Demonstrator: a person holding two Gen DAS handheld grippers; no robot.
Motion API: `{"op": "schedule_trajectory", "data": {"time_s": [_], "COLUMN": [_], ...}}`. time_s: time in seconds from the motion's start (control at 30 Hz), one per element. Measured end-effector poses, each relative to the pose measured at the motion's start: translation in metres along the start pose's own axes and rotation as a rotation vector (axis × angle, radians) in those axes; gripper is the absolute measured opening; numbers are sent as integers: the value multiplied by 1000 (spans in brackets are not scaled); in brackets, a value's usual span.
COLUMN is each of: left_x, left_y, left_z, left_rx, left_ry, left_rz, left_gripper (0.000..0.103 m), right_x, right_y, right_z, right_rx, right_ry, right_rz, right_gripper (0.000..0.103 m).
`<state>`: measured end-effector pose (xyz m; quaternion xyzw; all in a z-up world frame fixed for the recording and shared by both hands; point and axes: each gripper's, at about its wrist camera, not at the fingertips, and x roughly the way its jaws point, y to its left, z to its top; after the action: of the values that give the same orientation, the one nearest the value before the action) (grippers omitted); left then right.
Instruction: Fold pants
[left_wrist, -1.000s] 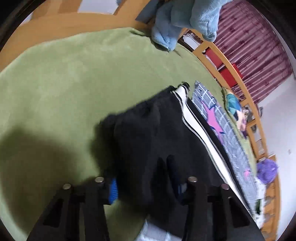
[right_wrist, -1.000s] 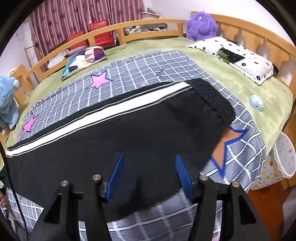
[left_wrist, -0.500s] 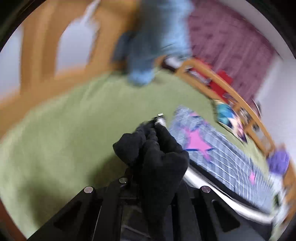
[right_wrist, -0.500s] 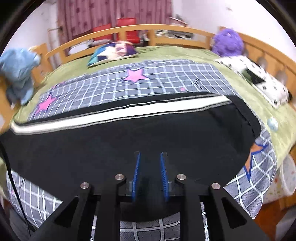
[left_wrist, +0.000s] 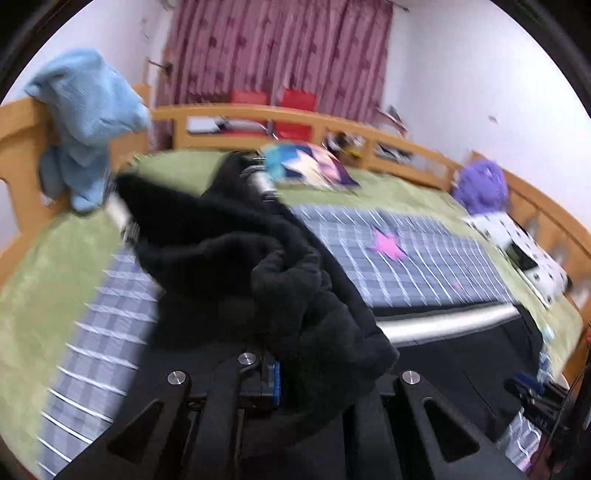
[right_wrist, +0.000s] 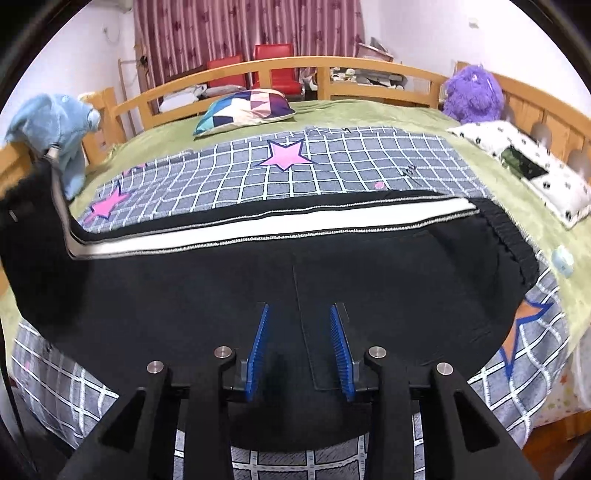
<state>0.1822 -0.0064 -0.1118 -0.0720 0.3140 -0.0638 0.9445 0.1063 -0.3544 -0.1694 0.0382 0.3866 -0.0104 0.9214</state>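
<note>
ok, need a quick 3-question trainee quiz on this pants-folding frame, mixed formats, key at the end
1. True or false: the left gripper is shut on a bunch of the black pants.
2. Multiple choice: the right gripper is A) open above the pants, B) shut on the waistband, C) holding the patchwork pillow.
3. Fill in: the white side stripe runs along the edge of the pants nearest the ____ star on the checked blanket.

Key: 1 true; 2 A; 3 pink.
</note>
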Motion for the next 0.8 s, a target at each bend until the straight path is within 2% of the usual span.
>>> {"op": "schedule_trajectory", "data": {"time_s": [0.17, 0.23, 0.33, 0.37, 0.4, 0.43, 0.5, 0.63, 0.7, 0.8], "left_x": [36, 50, 53, 48, 42, 36, 21, 0, -8, -26], "left_y": [-34, -44, -49, -45, -39, -33, -20, 9, 26, 57], "left_z": [-51, -71, -86, -87, -85, -84, -84, -89, -89, -92], "left_rx": [-76, -58, -13, -23, -48, -68, -79, -81, -114, -179], "left_ry": [143, 217, 281, 282, 277, 271, 260, 227, 214, 160], "left_rz": [-105, -123, -111, -119, -140, -161, -194, -186, -203, -204], "left_gripper": [10, 10, 14, 16, 23, 35, 49, 52, 56, 60], "right_x": [0, 2, 6, 7, 7, 9, 12, 20, 28, 45], "right_y": [-16, -19, -16, -11, -5, 3, 16, 44, 64, 92], "right_z": [-5, -8, -10, -10, -10, -10, -7, 3, 10, 17], "right_rx": [70, 108, 123, 113, 97, 75, 59, 66, 67, 71], "right_ry": [-7, -1, 20, 23, 25, 28, 31, 48, 56, 97], "right_rz": [31, 67, 103, 111, 116, 125, 145, 237, 285, 340], "right_gripper": [36, 38, 38, 38, 39, 42, 45, 51, 58, 58]}}
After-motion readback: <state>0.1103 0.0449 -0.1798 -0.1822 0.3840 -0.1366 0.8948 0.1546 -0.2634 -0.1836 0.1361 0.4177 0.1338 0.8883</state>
